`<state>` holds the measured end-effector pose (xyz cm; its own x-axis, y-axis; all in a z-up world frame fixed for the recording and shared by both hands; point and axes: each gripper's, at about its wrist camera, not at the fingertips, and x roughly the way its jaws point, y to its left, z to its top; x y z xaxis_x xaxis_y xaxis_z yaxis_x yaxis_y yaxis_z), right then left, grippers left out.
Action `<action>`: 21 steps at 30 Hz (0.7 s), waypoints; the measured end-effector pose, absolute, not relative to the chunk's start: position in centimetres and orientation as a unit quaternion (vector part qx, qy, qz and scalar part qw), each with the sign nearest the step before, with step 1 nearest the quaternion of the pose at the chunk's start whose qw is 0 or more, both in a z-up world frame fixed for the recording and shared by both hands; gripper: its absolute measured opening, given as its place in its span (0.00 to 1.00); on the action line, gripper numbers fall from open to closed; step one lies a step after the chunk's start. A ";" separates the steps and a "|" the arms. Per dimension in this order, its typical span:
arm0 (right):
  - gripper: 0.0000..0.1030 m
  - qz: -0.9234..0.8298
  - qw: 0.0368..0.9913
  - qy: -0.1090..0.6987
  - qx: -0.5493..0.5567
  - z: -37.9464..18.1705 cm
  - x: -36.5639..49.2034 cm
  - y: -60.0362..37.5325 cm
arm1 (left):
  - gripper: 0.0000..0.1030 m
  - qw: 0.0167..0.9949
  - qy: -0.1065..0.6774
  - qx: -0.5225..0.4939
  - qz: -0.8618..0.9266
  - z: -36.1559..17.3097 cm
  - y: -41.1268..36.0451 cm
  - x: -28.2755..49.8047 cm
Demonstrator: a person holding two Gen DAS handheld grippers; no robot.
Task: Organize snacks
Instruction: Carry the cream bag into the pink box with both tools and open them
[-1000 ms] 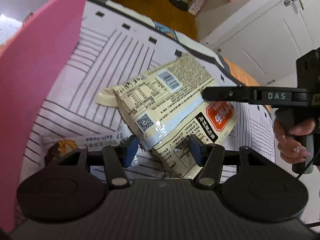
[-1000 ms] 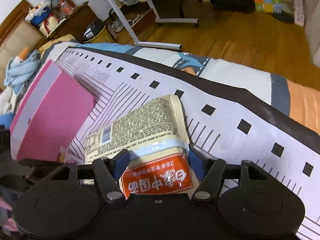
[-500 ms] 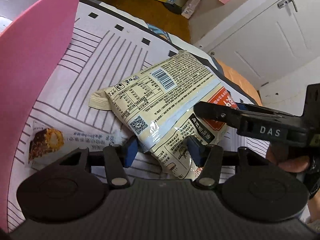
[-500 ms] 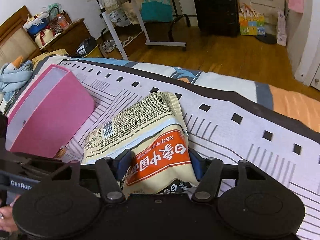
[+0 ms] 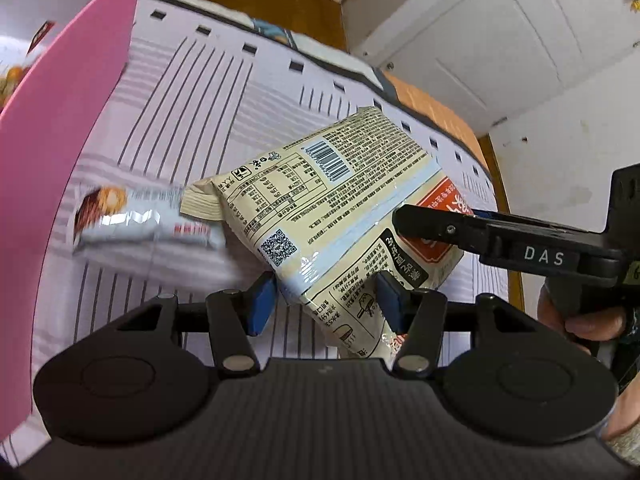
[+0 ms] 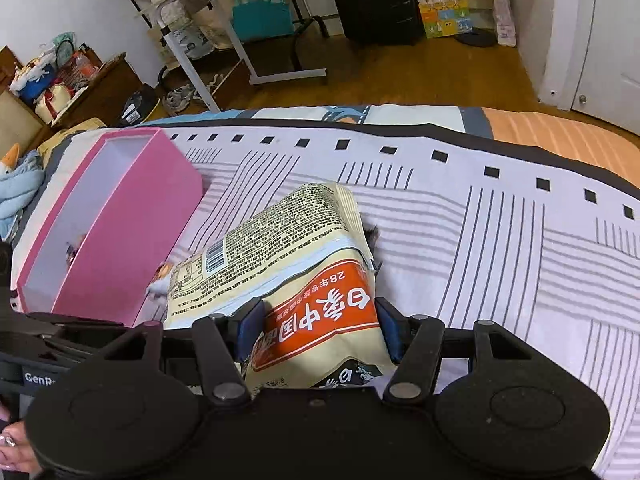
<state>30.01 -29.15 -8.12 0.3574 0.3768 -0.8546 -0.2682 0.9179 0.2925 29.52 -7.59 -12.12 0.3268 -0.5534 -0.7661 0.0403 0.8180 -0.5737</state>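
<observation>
Surface: a striped bedsheet (image 6: 500,240) is spread under the pink box (image 6: 132,240).
Room: a wooden floor (image 6: 400,80) is seen beyond.
Grippers: the snack bag (image 6: 320,320) is clamped by the right gripper (image 6: 316,330); the same bag (image 5: 320,208) is bracketed by the left gripper (image 5: 326,300), grip unclear.

- A bed cover (image 6: 500,240), white with grey stripes and small black squares, spreads across both views.
- An orange striped sheet (image 6: 552,136) shows at the bed's far right corner.
- A wooden floor (image 6: 400,76) lies beyond the bed.
- A black suitcase (image 6: 372,0) stands upright on that floor.
- A teal bag (image 6: 260,20) sits under a white-legged side table (image 6: 192,12).
- A colourful box (image 6: 444,20) rests near the suitcase.
- A white cabinet door (image 5: 500,40) fills the left wrist view's upper right.
- A light blue plush toy (image 6: 16,188) lies at the far left.
</observation>
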 end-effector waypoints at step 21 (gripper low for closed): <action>0.63 0.227 0.827 0.511 0.055 -0.8 20.8 -24.2 | 0.52 0.802 0.536 -0.159 -0.210 -3.5 -3.3 20.1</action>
